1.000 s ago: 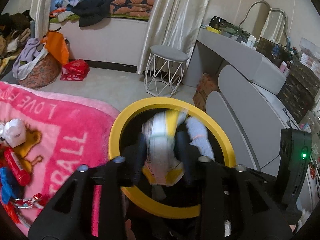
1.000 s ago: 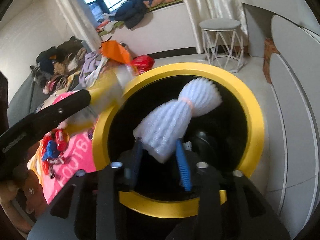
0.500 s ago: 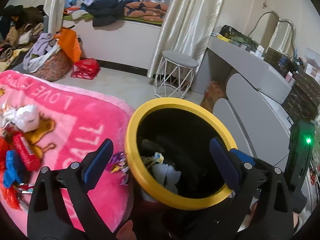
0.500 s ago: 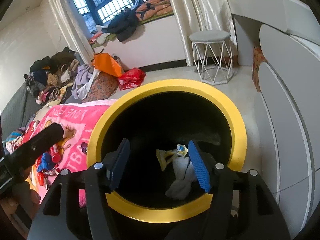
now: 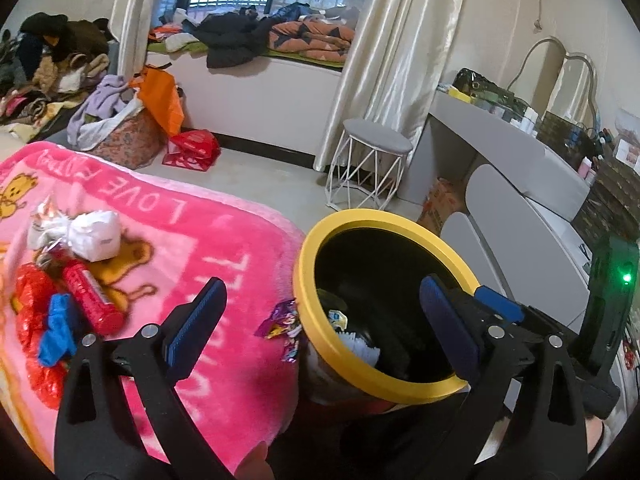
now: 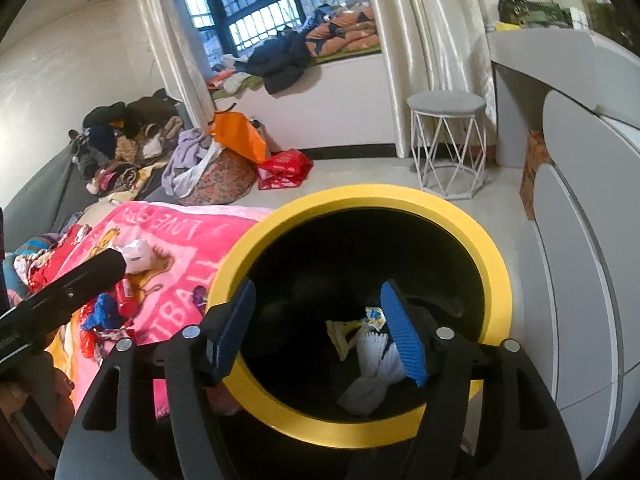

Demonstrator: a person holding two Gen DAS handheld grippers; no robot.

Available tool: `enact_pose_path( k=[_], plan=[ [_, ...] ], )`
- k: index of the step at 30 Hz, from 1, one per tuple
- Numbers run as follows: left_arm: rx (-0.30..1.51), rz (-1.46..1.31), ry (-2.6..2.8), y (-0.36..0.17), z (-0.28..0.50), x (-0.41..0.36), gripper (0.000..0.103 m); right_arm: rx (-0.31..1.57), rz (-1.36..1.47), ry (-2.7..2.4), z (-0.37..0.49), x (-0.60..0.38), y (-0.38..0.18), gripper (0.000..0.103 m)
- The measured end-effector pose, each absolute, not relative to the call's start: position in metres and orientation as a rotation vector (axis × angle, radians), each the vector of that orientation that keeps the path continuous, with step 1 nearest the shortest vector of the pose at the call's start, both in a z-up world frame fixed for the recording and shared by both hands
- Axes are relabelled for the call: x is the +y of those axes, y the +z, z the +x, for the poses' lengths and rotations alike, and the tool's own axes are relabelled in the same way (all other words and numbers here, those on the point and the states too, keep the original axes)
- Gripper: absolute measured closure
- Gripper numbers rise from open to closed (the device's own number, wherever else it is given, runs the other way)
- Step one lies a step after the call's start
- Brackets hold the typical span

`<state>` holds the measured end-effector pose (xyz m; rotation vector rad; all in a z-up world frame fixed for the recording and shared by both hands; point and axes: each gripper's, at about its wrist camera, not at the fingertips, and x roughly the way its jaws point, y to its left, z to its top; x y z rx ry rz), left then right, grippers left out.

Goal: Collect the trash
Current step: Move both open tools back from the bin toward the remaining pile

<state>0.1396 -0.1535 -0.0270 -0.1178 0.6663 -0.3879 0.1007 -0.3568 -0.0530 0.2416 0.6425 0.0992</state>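
Note:
A black bin with a yellow rim (image 5: pixel 348 354) (image 6: pixel 400 200) stands beside the bed. Inside lie a white foam net (image 6: pixel 374 354) and a yellow wrapper (image 6: pixel 340 334). My left gripper (image 5: pixel 320 320) is open and empty, above the bin's left rim and the pink blanket (image 5: pixel 180 248). My right gripper (image 6: pixel 320 332) is open and empty over the bin's mouth. On the blanket lie a purple candy wrapper (image 5: pixel 280 322), a red tube (image 5: pixel 90 298), a white crumpled wad (image 5: pixel 96 234), blue scrap (image 5: pixel 58 328) and red wrappers (image 5: pixel 30 300).
A white wire stool (image 5: pixel 370 168) stands on the floor beyond the bin. A grey dresser (image 5: pixel 520 184) runs along the right. A cardboard box (image 5: pixel 438 204) sits by it. Clothes piles and bags (image 5: pixel 132 128) lie at the far left.
Both grippers opened and dropped their trash into the bin, the foam net and the yellow-white wrapper. The left gripper then swung left toward the blanket; the right drew back a little.

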Motion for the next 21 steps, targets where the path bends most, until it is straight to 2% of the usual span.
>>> enact_pose_path(
  k=[21],
  plan=[
    [0.614,-0.202,-0.248,-0.019,0.12,-0.076,0.014,0.632,0.119,0.276,0.091,-0.285,-0.041,0.038]
  ],
)
